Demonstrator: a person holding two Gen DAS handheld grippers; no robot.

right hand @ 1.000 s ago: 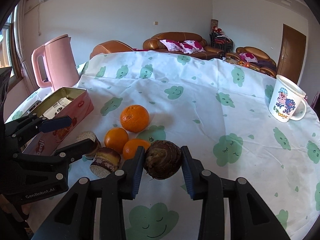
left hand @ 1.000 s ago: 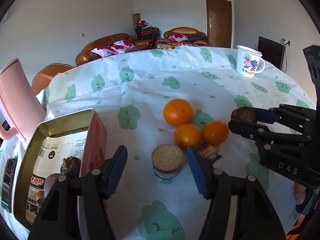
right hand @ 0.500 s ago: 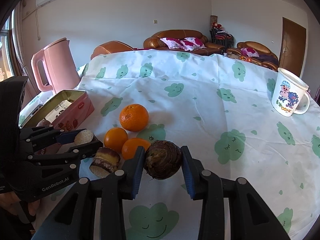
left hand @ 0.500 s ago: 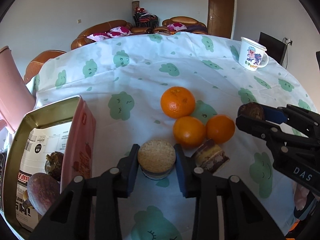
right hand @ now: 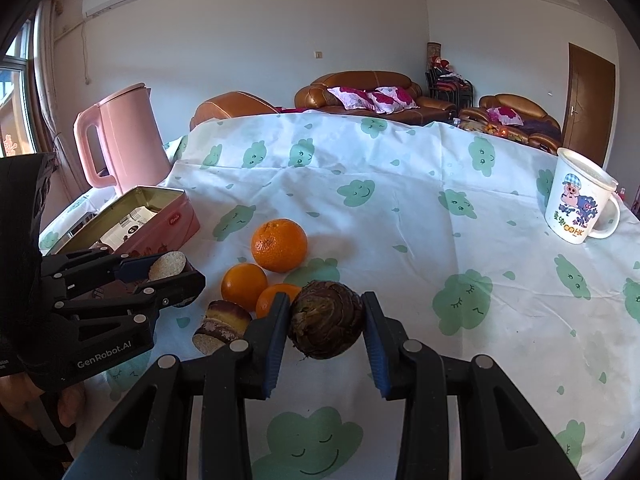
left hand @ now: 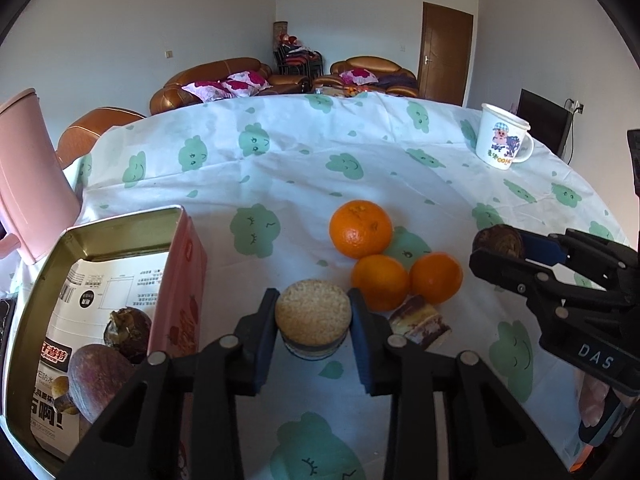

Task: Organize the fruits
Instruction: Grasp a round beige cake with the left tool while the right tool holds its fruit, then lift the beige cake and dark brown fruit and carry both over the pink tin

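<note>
My left gripper [left hand: 313, 316] is shut on a round beige-topped cake [left hand: 313, 312], lifted a little off the cloth; it also shows in the right wrist view [right hand: 167, 266]. My right gripper [right hand: 325, 316] is shut on a brown scaly taro-like bulb [right hand: 326, 314], seen too in the left wrist view [left hand: 498, 240]. Three oranges [left hand: 360, 229] [left hand: 380, 282] [left hand: 436, 277] lie together mid-table. A layered cake slice [left hand: 420, 322] lies beside them. The open pink tin [left hand: 120, 224] at left holds a dark bulb [left hand: 128, 334] and a purplish fruit [left hand: 98, 376].
A pink kettle [right hand: 120, 136] stands at the table's left edge behind the tin. A white cartoon mug [right hand: 578, 200] stands far right. The table has a white cloth with green cloud prints [right hand: 400, 184]. Sofas and a door lie beyond.
My left gripper closed on the round cake and raised it slightly. My right gripper kept its hold on the bulb and barely moved.
</note>
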